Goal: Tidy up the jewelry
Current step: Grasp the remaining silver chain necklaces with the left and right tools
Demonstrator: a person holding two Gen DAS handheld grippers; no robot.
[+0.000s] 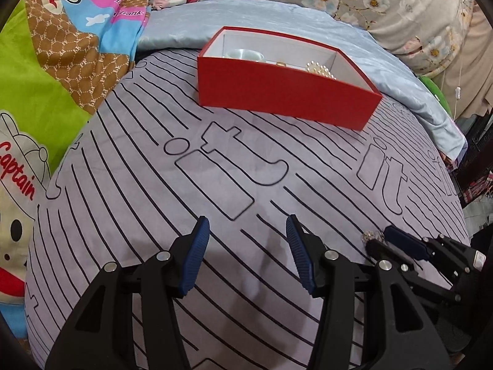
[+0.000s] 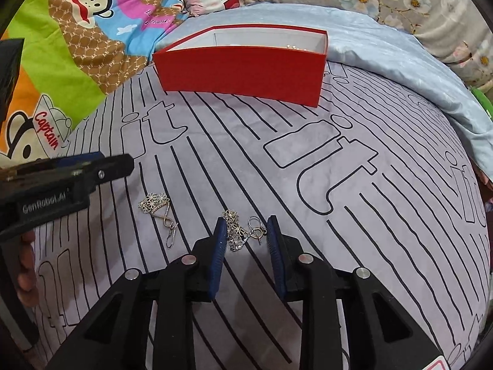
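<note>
Two silver flower earrings lie on the grey striped blanket (image 2: 354, 231). One earring (image 2: 238, 231) lies between the blue pads of my right gripper (image 2: 246, 220), whose jaws stand narrowly apart at blanket level; the left pad is at the earring's edge, and no firm pinch shows. The other earring (image 2: 158, 208) lies free to its left, just below my left gripper (image 2: 117, 163). In the left wrist view, my left gripper (image 1: 248, 220) is open over bare blanket, with the right gripper (image 1: 379, 237) beside it. Farther back, the red box (image 1: 277, 92) holds a pale bangle (image 1: 243, 54), a gold ring (image 1: 280, 64) and pearls (image 1: 320, 69).
A cartoon-print quilt (image 1: 61, 61) lies to the left. A light blue sheet (image 1: 400, 71) and floral bedding (image 1: 385, 0) lie behind the box. A person's hand (image 2: 26, 265) holds the left gripper. The bed's edge drops off at the right (image 1: 468, 185).
</note>
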